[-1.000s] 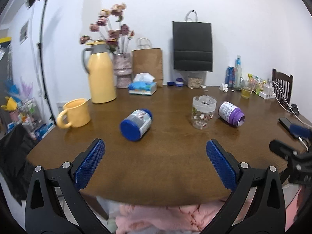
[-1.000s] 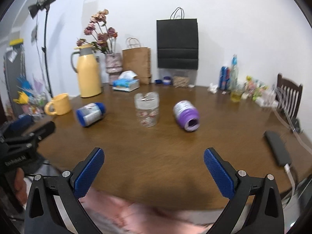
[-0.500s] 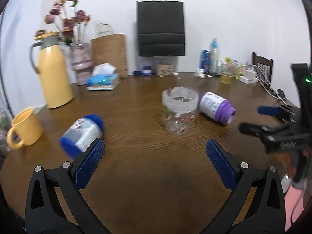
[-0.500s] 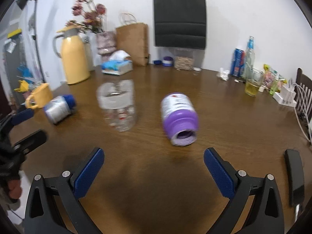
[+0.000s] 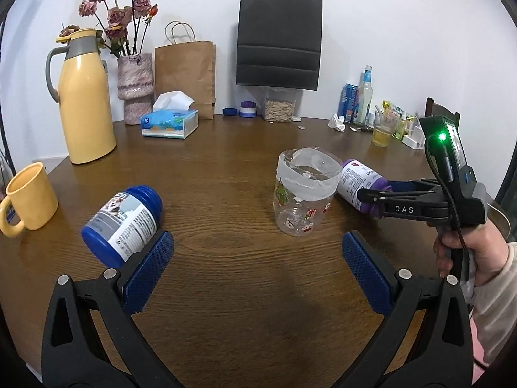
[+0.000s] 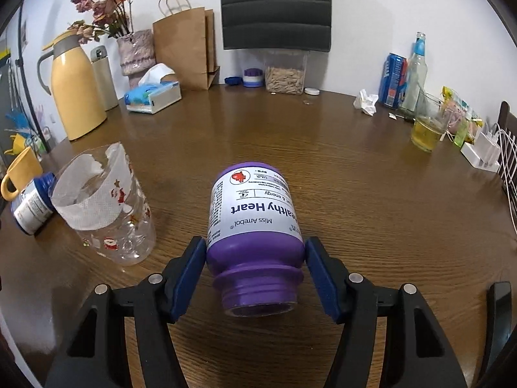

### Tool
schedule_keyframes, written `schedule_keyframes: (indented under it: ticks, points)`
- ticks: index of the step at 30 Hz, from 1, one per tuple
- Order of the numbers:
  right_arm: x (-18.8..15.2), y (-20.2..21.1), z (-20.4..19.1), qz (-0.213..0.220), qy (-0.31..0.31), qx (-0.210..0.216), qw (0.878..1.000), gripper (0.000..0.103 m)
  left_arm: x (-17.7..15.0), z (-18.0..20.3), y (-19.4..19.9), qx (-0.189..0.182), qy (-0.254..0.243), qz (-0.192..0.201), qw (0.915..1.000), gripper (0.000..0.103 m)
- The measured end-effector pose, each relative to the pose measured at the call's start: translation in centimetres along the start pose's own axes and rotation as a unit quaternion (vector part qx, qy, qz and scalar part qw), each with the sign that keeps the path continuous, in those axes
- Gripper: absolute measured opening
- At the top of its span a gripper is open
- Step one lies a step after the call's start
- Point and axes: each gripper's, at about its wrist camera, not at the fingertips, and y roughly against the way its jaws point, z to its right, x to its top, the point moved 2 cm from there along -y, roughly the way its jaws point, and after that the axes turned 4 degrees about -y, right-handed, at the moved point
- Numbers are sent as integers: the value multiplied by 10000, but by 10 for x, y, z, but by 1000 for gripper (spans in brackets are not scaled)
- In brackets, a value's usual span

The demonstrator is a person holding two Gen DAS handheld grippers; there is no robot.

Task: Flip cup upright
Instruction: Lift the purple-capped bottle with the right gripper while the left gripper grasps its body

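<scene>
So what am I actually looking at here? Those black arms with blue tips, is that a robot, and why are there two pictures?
No robot: a person holds a hand tool in each hand, and each tool has tongs with blue pads and a wide-angle camera that looks along them. One picture comes from each tool.

In the left camera's picture the left tongs are open and hold nothing. A blue bottle lies on its side by the left pad. At the right edge you see the person's hand with the other tool.

In the right camera's picture the right tongs sit on either side of a purple bottle lying on the wooden table, pads at its sides; whether they already squeeze it, I cannot tell. Beside it stands a clear plastic jar. Further back are a yellow mug, a yellow thermos jug and a tissue box.
</scene>
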Motion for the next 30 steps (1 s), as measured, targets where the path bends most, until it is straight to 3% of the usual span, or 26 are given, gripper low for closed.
schedule_keyframes:
  ticks: [5, 9, 11, 14, 19, 21, 23, 26, 30]
  points:
    - [-24, 23, -3, -17, -119, 247, 9996, 68, 0, -1, 6, -55, -3, -29, 10000, 103]
    - [-65, 61, -43, -39, 405, 687, 9968, 68, -4, -1, 7, -157, -56, -145, 9998, 103]
    - [-82, 79, -75, -94, 797, 1092, 9908, 68, -4, 1, 8, -335, -54, -170, 9993, 103]
    - [-97, 95, -117, -149, 1394, 1447, 9795, 68, -5, 11, 6, -969, -168, -303, 9947, 103]
    - [-106, 99, -148, -123, 1707, 1844, 9678, 68, -11, 22, -6, -1193, -395, -612, 9902, 103]
    - [-106, 97, -149, -134, 1636, 1916, 9677, 68, -14, 20, -14, -1098, -330, -802, 9902, 93]
    - [-106, 96, -145, -140, 1590, 1933, 9681, 68, -17, 13, -24, -948, -191, -997, 9903, 68]
    - [-109, 96, -129, -160, 1352, 1869, 9729, 69, -20, 2, -25, -986, 46, -992, 9902, 66]
    - [-105, 92, -101, -133, 816, 1529, 9848, 73, -23, -6, -17, -621, 68, -865, 9943, 66]
